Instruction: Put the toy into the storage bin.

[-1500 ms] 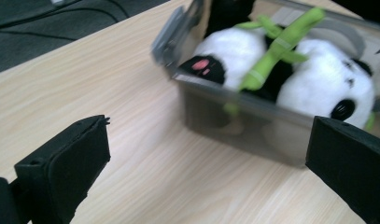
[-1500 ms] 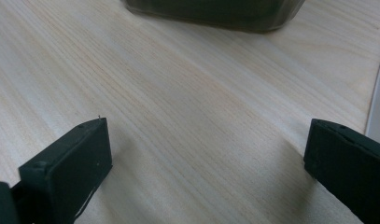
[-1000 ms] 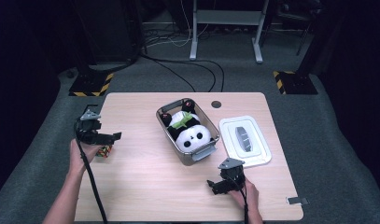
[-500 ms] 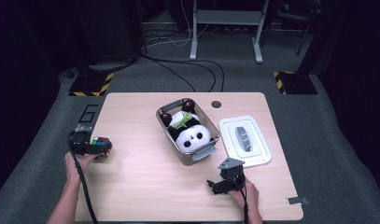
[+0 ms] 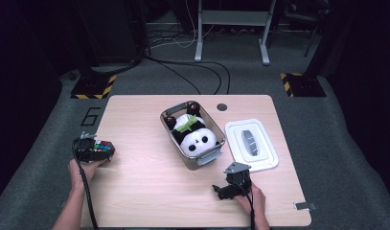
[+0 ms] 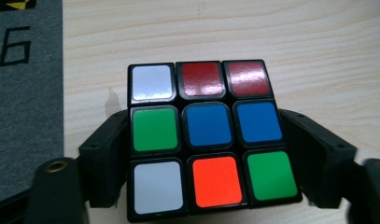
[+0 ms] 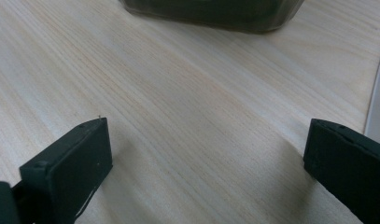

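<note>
Left claw (image 6: pixel 211 154) sits at the table's (image 5: pixel 149 191) left edge, its jaws having just been closing and now pressing both sides of the puzzle cube (image 6: pixel 206 135), which rests on the wood beside that edge. Right claw (image 7: pixel 206 163) stands with jaws apart and nothing between them, near the front edge, just before the grey bin (image 5: pixel 209 155) holding a plush panda (image 5: pixel 195 136).
</note>
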Demonstrator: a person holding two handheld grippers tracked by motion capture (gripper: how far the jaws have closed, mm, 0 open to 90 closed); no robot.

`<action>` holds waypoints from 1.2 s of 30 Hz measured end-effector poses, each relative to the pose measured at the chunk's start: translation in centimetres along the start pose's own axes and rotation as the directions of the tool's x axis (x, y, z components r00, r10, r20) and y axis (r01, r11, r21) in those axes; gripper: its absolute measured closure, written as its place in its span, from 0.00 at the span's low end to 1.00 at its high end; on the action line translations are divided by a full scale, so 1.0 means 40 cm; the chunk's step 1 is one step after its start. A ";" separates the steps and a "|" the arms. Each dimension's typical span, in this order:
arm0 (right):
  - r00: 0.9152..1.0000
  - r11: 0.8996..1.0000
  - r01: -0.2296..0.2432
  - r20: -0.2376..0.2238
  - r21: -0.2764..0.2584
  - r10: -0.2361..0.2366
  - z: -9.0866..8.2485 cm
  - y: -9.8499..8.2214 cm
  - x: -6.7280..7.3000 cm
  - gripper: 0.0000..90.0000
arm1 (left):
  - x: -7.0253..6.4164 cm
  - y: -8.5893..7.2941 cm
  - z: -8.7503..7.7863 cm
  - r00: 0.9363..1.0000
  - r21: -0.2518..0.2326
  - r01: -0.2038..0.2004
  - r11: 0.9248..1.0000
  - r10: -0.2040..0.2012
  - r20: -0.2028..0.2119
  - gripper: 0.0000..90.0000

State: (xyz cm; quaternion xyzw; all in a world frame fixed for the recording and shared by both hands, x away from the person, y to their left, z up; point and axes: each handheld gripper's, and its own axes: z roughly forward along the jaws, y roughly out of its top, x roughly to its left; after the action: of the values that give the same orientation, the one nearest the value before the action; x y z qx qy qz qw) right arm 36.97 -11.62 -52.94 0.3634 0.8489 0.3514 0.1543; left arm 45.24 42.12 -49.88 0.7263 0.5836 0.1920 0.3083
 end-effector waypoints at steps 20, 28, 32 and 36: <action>1.000 1.000 0.000 0.000 0.000 0.000 0.000 0.000 0.000 0.00 | -0.054 0.043 -0.036 0.997 -0.016 -0.077 0.997 0.077 0.018 0.38; 1.000 1.000 0.000 0.001 0.000 0.000 0.000 0.000 0.000 0.01 | -0.087 0.093 -0.071 0.990 -0.064 -0.112 0.992 0.117 0.077 0.38; 1.000 1.000 0.000 0.001 0.000 0.000 0.000 -0.001 0.000 0.01 | -0.108 0.117 -0.080 0.985 -0.069 -0.125 0.990 0.132 0.107 0.38; 1.000 1.000 -0.003 0.001 0.001 0.003 0.000 0.000 0.000 0.01 | -0.130 0.144 -0.088 0.979 -0.077 -0.152 0.985 0.160 0.122 0.38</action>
State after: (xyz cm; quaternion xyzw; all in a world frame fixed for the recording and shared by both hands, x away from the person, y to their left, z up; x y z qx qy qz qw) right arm 36.95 -11.63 -52.94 0.3647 0.8485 0.3512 0.1541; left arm 45.89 37.14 -42.99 0.7699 0.4971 0.1882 0.3533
